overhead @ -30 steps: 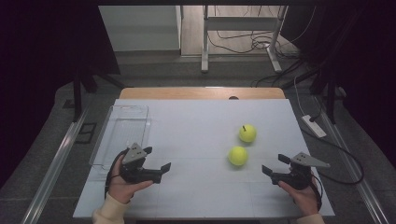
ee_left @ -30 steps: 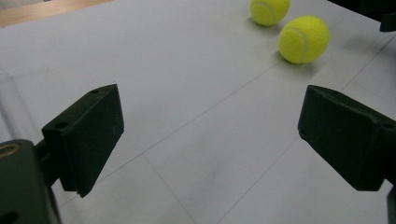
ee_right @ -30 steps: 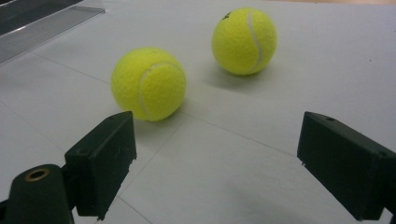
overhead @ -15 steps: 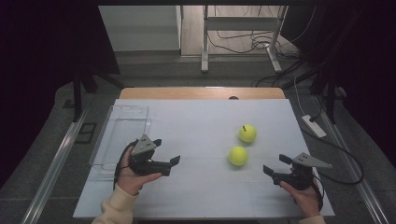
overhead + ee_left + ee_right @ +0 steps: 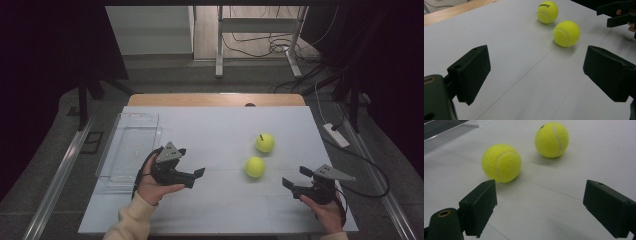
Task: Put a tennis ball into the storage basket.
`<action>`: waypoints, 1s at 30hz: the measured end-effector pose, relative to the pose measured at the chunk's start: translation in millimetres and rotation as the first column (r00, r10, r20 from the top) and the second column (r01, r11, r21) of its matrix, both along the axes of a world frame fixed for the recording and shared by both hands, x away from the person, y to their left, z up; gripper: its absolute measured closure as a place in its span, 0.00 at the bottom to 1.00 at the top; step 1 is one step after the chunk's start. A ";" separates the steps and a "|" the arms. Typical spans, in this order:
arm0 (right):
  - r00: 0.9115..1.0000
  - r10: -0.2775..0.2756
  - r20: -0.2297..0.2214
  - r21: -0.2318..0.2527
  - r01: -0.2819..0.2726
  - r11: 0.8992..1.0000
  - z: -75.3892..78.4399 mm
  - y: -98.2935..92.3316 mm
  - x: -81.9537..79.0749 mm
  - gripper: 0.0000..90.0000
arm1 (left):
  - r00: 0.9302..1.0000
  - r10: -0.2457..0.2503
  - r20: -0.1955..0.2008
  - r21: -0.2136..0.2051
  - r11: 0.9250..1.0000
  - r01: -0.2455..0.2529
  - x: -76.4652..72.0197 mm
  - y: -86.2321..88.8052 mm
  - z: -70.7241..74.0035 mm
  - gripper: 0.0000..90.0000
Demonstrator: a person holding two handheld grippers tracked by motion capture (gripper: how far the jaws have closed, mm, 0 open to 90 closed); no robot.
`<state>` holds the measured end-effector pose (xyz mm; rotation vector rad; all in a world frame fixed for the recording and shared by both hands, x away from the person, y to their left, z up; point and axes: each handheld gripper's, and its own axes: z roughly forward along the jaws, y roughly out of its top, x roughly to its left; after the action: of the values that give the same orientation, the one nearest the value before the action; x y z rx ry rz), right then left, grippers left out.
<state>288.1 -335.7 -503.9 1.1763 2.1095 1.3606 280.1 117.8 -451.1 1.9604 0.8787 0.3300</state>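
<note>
Left tongs (image 5: 196, 177) have slid forward toward the near tennis ball (image 5: 255, 167) since a second ago, spread wide, gripping nothing. Right tongs (image 5: 295, 178) also gape empty, near that ball. Second ball (image 5: 265, 143) sits just behind on the surface (image 5: 215, 125).

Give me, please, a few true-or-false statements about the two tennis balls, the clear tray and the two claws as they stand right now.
1. Both tennis balls, the nearer ball and the farther ball, lie on the white table. True.
2. The left claw is shut on a ball. False: its jaws stand open with nothing between them.
3. The clear tray holds a ball. False: it holds none.
4. The right claw is open, apart from the nearer ball. True.
5. The two balls touch each other. False: a gap of table separates them.
</note>
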 end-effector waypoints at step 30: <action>1.000 0.013 -0.007 -0.018 -0.013 1.000 -2.7 4.4 2.7 0.13 | 0.998 -0.041 -0.051 0.065 0.997 0.044 25.9 -29.7 1.3 0.10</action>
<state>290.8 -331.3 -506.6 1.1634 2.1335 1.3424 306.0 88.1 -449.8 2.0537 0.8663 0.2900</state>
